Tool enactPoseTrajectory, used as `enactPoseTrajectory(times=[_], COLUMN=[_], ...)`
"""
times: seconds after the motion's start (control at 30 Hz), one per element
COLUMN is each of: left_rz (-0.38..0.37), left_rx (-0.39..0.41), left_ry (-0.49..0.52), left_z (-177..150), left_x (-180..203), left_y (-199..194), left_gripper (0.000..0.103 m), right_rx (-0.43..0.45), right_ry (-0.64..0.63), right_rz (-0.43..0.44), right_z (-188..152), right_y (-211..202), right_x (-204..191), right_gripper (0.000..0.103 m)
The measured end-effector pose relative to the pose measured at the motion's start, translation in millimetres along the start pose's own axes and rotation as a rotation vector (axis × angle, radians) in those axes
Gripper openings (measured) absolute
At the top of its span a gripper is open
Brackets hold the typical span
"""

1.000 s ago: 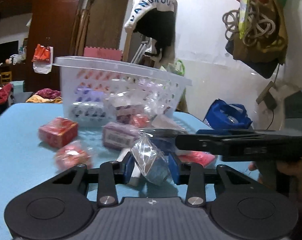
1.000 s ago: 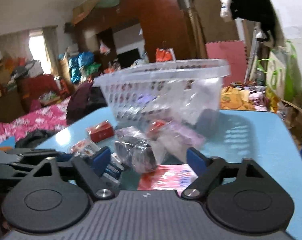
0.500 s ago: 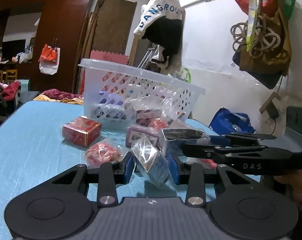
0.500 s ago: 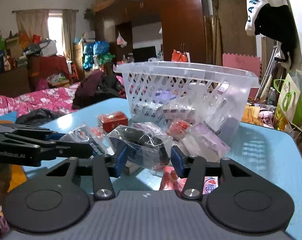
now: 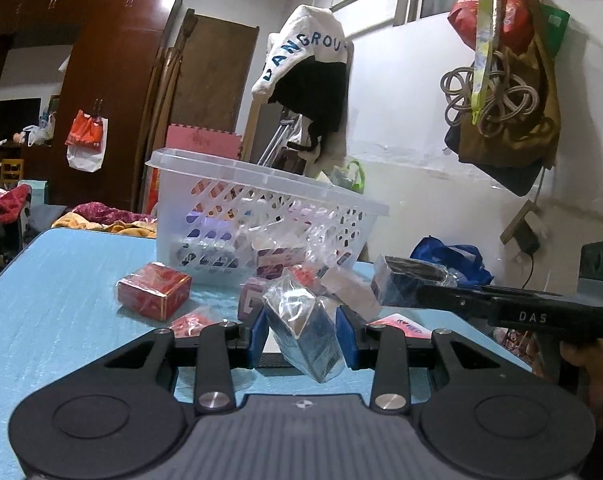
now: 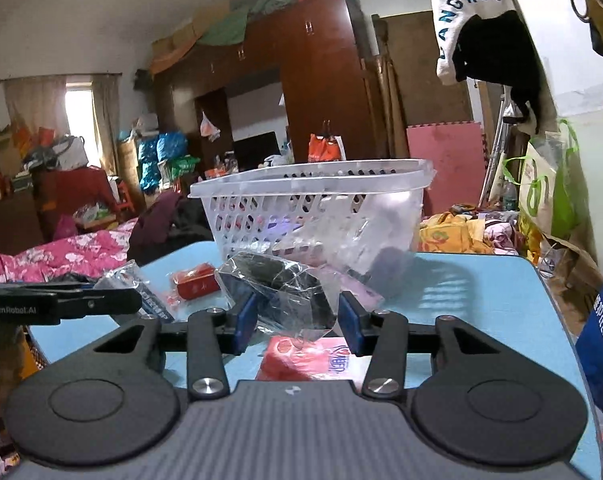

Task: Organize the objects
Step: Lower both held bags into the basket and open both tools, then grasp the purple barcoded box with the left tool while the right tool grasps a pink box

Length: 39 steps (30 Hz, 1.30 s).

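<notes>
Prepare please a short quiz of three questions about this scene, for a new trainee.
1. True or false: the left gripper is empty.
2. What does the right gripper hold: A) red box, B) dark item in clear plastic wrap, C) basket?
3. Where does the red box lie?

Key
1. False: it is shut on a blue packet in clear wrap.
2. B, the dark wrapped item; the jaws are closing on it.
3. On the blue table, outside the white basket.
</notes>
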<state>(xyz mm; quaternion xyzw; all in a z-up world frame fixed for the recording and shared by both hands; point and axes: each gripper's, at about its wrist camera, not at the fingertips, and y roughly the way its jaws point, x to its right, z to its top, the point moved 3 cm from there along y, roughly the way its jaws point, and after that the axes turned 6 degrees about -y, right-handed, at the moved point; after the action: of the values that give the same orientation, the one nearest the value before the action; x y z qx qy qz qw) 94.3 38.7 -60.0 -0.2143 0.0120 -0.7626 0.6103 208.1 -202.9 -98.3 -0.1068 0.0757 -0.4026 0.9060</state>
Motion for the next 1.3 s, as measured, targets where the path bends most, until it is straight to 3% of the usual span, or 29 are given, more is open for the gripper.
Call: enactPoseTrajectory(times=[0.3,0.5,0.57,0.63,0.73,0.9,0.97,1.0,1.03,1.1,1.17,1.3], left_rz=[-0.029,-0.029,-0.029,0.023,0.088,0.136,0.166,0.195,0.227,0.261,0.260,0.166], left_rx=[0.052,0.140,0.154,0.155,0.101,0.021,0.032,0.036,0.036,0.036,0.041,0.050], left_ry=[-0.026,-0.055,-0.070,-0.068,-0.125,-0.165,-0.157,-0.139,-0.116,-0.077,-0.045,0.033], left_z=[16,74,104,135,166,172,171,170,169,165,156,114], left_x=[3,11,14,16,5,-11,-16,-18,-18,-18,-14,7], left_y=[-11,-8,6,30,72,113,120,122,125,123,106,63], left_gripper=[0.041,0.041,0.041,0.041,0.041,0.042,0.050,0.073,0.084,0.084,0.084,0.090], right_rx=[0.064,0.090,0.090,0.059,-0.011,-0.073,-0.103,-0.124,-0.129,-0.091,-0.060,-0.020], right_ry=[0.043,0.041,0.031,0.010,-0.025,-0.043,-0.042,-0.038,-0.036,-0.044,-0.044,0.000], right_rz=[0.013,0.018,0.001,-0.020,-0.072,-0.096,-0.088,-0.082,-0.091,-0.112,-0.092,-0.042], right_z=[11,57,85,112,137,138,132,129,127,122,117,83], right_y=[-10,0,17,44,81,110,118,120,121,107,86,40], right_x=[7,17,22,27,31,33,34,34,34,32,28,30], right_gripper=[0.048,0.047,0.048,0.048,0.048,0.048,0.055,0.067,0.073,0.093,0.103,0.103])
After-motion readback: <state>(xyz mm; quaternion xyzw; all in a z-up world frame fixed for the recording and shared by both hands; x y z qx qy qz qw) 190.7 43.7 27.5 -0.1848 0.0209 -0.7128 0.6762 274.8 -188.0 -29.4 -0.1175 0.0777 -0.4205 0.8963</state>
